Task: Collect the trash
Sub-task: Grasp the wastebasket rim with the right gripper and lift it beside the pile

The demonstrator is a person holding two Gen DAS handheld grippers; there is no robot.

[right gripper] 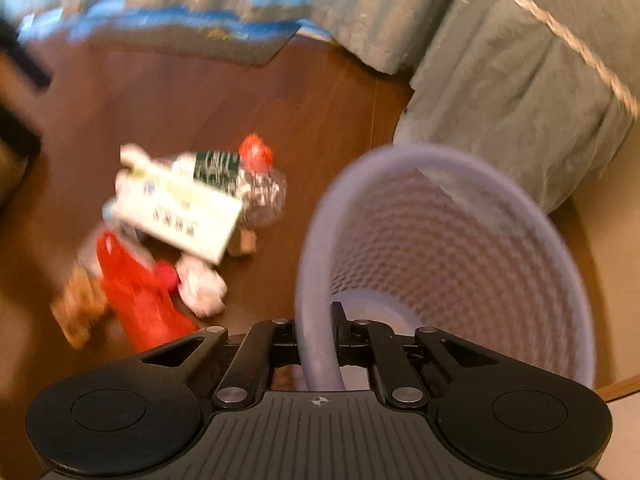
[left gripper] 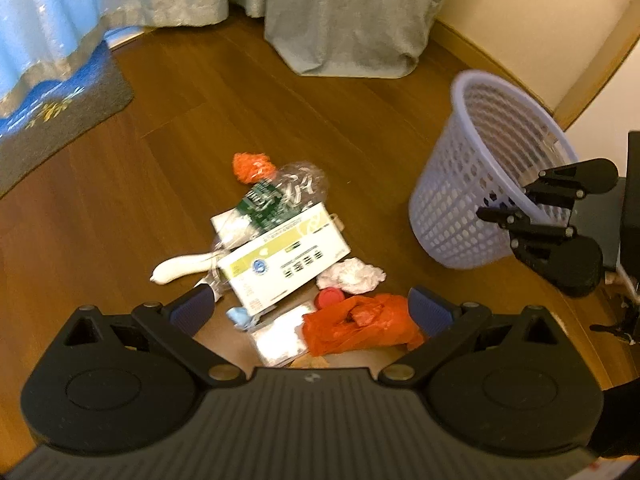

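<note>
We see the right hand-held gripper (right gripper: 318,344) pinching the near rim of the lavender basket (right gripper: 460,240), which tilts on the floor (left gripper: 280,100). Our left hand-held gripper (left gripper: 312,304) is spread wide over the trash pile (left gripper: 288,248), a red bag (left gripper: 360,324) lying between its fingers, left of the basket.

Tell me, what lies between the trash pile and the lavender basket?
Bare wooden floor, seen in the left wrist view: the crumpled white tissue at the pile's edge sits apart from the lavender basket.
</note>
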